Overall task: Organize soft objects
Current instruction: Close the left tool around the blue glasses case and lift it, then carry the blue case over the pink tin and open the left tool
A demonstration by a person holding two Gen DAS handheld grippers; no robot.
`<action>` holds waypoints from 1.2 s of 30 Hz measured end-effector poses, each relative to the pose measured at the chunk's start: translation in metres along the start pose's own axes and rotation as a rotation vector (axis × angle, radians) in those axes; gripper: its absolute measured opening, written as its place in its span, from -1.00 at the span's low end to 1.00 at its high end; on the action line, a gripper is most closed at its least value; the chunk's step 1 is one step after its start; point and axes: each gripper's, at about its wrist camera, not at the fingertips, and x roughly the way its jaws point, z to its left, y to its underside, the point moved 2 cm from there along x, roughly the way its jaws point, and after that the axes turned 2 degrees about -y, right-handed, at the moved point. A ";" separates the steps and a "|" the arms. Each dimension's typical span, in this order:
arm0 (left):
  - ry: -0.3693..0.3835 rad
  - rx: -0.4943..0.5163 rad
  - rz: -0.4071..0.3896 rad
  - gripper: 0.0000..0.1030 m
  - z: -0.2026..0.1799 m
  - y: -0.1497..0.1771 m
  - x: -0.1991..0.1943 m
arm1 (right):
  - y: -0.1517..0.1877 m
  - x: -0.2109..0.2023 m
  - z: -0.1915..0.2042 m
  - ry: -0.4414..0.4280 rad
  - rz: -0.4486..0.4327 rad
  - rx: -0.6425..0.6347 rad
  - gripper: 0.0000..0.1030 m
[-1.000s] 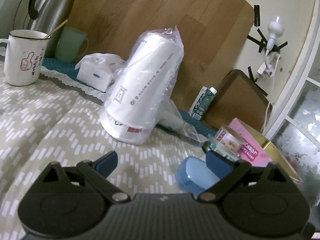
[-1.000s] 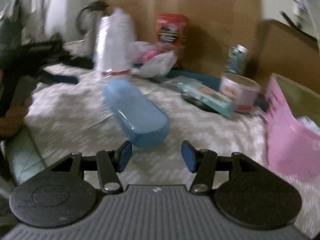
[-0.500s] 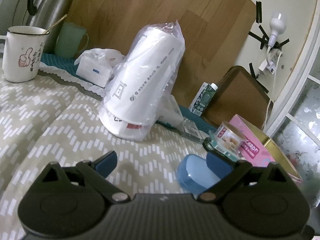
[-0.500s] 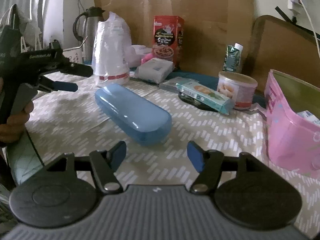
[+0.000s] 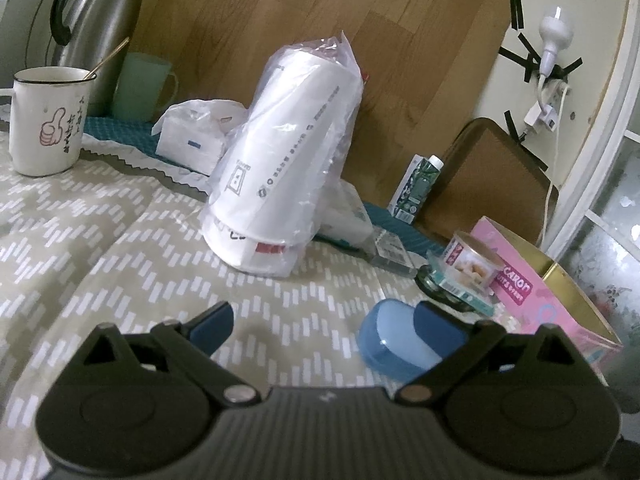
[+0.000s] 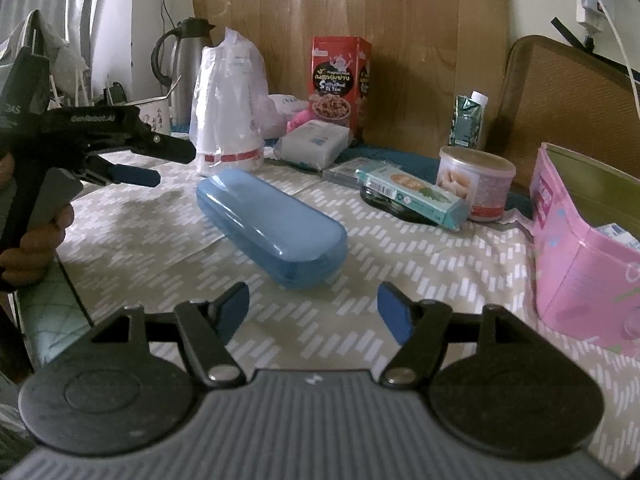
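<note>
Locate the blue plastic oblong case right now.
In the right wrist view the blue plastic oblong case lies flat on the patterned tablecloth, centre frame, in front of the bagged stack of white paper cups, left of the teal carton.

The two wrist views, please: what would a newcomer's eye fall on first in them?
Probably the blue case, lying alone mid-cloth just ahead of the open right gripper. Next, the bagged stack of white cups standing tall before the wooden board. The pink box glows at the right edge.

Glossy blue plastic case (image 6: 272, 228), matt patterned cloth (image 6: 160, 248), crinkly clear plastic bag (image 5: 288, 152), brushed metal flask (image 5: 100, 28)
</note>
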 end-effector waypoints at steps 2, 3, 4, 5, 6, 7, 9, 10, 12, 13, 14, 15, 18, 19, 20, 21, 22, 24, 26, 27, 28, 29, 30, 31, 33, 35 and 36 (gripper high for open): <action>0.000 0.004 -0.002 0.95 0.000 0.000 0.000 | 0.000 -0.001 -0.001 -0.004 -0.003 0.008 0.42; 0.001 0.007 -0.004 0.96 -0.001 0.000 0.000 | 0.000 -0.001 -0.001 -0.006 -0.004 0.012 0.42; 0.002 0.009 -0.006 0.98 -0.001 0.000 0.000 | 0.000 -0.001 -0.002 -0.008 -0.005 0.017 0.42; 0.003 0.012 -0.008 0.99 -0.001 0.000 0.000 | 0.000 -0.001 -0.002 -0.010 -0.006 0.020 0.42; 0.003 0.015 -0.009 0.99 -0.002 0.000 0.000 | 0.000 -0.001 -0.002 -0.012 -0.006 0.023 0.42; 0.004 0.018 -0.006 0.99 -0.002 0.001 0.000 | -0.001 -0.001 -0.002 -0.015 -0.006 0.026 0.42; 0.005 0.024 0.008 0.99 -0.004 0.000 0.001 | -0.001 -0.001 -0.003 -0.019 -0.004 0.028 0.42; 0.009 0.025 0.014 0.99 -0.004 0.000 0.002 | -0.001 -0.001 -0.003 -0.021 -0.002 0.028 0.42; 0.030 0.022 0.017 0.99 -0.005 -0.001 0.000 | -0.001 0.000 -0.003 -0.025 0.003 0.030 0.42; 0.045 0.019 0.018 0.99 -0.005 -0.002 0.000 | -0.001 0.000 -0.003 -0.027 0.005 0.030 0.42; 0.064 0.014 0.023 0.99 -0.006 -0.003 0.000 | -0.001 0.000 -0.003 -0.028 0.007 0.030 0.42; 0.083 0.010 0.031 0.99 -0.007 -0.005 0.002 | -0.001 0.001 -0.002 -0.029 0.010 0.030 0.42; 0.112 0.025 0.054 0.99 -0.015 -0.007 0.009 | -0.003 0.004 -0.002 -0.041 0.028 0.023 0.42; 0.114 0.037 0.060 0.99 -0.018 -0.007 0.011 | -0.003 0.006 -0.002 -0.045 0.036 0.022 0.42; 0.116 0.049 0.068 0.99 -0.022 -0.007 0.015 | -0.005 0.007 -0.002 -0.047 0.041 0.022 0.42; 0.119 0.059 0.079 0.99 -0.025 -0.008 0.019 | -0.006 0.008 -0.003 -0.049 0.042 0.021 0.42; 0.123 0.064 0.090 0.99 -0.029 -0.008 0.023 | -0.007 0.010 -0.003 -0.050 0.039 0.017 0.42; 0.132 0.076 0.116 0.99 -0.036 -0.009 0.033 | -0.011 0.014 -0.003 -0.046 0.038 -0.003 0.42; 0.132 0.083 0.155 0.89 -0.042 -0.007 0.043 | -0.016 0.020 -0.001 -0.044 0.041 -0.036 0.43; 0.133 0.085 0.192 0.86 -0.046 -0.004 0.050 | -0.018 0.023 0.000 -0.047 0.040 -0.050 0.43; 0.122 0.116 0.180 0.72 -0.053 -0.001 0.050 | -0.020 0.028 0.001 -0.052 0.042 -0.066 0.44; 0.136 0.133 0.192 0.72 -0.059 0.002 0.050 | -0.023 0.033 0.002 -0.057 0.046 -0.077 0.44; 0.112 0.141 0.182 0.72 -0.063 0.003 0.047 | -0.024 0.038 0.003 -0.067 0.054 -0.080 0.38; 0.098 0.149 0.170 0.71 -0.066 0.003 0.044 | -0.025 0.041 0.005 -0.068 0.063 -0.079 0.39; 0.114 0.140 0.156 0.71 -0.069 -0.002 0.037 | -0.025 0.039 0.009 -0.052 0.048 -0.101 0.38; 0.144 0.122 0.144 0.71 -0.075 -0.011 0.032 | -0.025 0.028 0.009 -0.039 0.004 -0.117 0.38; 0.157 0.125 0.132 0.71 -0.082 -0.016 0.031 | -0.028 0.021 0.007 -0.033 -0.015 -0.112 0.38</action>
